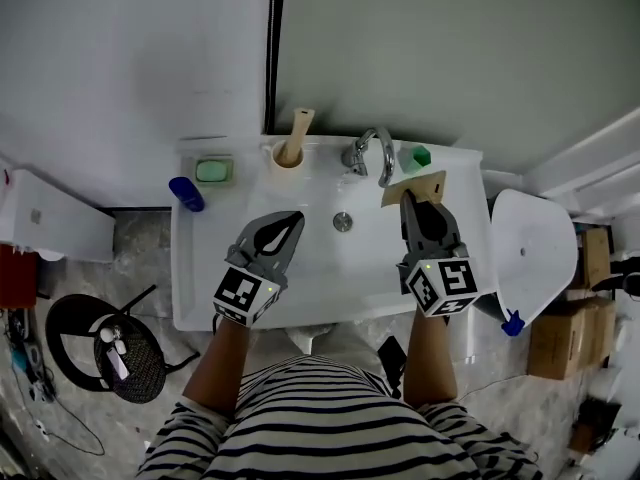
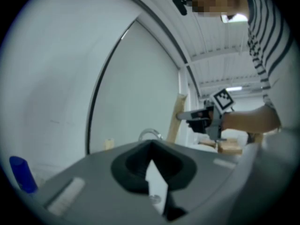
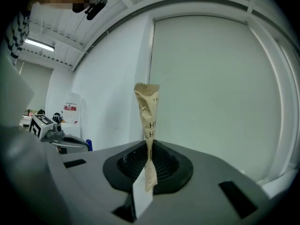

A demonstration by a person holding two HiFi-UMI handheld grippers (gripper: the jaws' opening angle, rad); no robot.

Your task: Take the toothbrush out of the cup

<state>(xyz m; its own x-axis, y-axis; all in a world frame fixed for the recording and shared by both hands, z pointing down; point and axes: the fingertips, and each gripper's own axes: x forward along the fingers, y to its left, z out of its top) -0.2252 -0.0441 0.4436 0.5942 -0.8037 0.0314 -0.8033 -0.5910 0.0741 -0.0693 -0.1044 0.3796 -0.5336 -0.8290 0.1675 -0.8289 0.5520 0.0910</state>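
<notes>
Tan-handled toothbrush point(image 1: 299, 130) stands close to upright in the pale cup point(image 1: 286, 165) at the back rim of the white sink point(image 1: 200, 288), just left of the faucet point(image 1: 371, 152), its free end up and tipped a little toward the wall. The left tool point(image 1: 293, 218), clenched on nothing, hovers over the basin with its tips aimed at that cup. The cup lies straight ahead of it and near, with only bare basin between. The right tool point(image 1: 407, 200) sits across the drain point(image 1: 343, 221), well apart from the cup and on the far side of the faucet, and it is occupied: its jaws pinch the lower end of a brown paper sleeve point(image 3: 148, 111) that rises upright from them. What the sleeve contains cannot be told. A green soap dish point(image 1: 213, 171) and a blue bottle point(image 1: 186, 194) sit to the cup's left. Judged from this layout, the left hand is the nearer and the only free one. The pull would need to run along the handle, upward and out, so the closed jaws must first part and then come round the stem above the cup's rim; a sideways approach risks knocking the light cup off the ledge
</notes>
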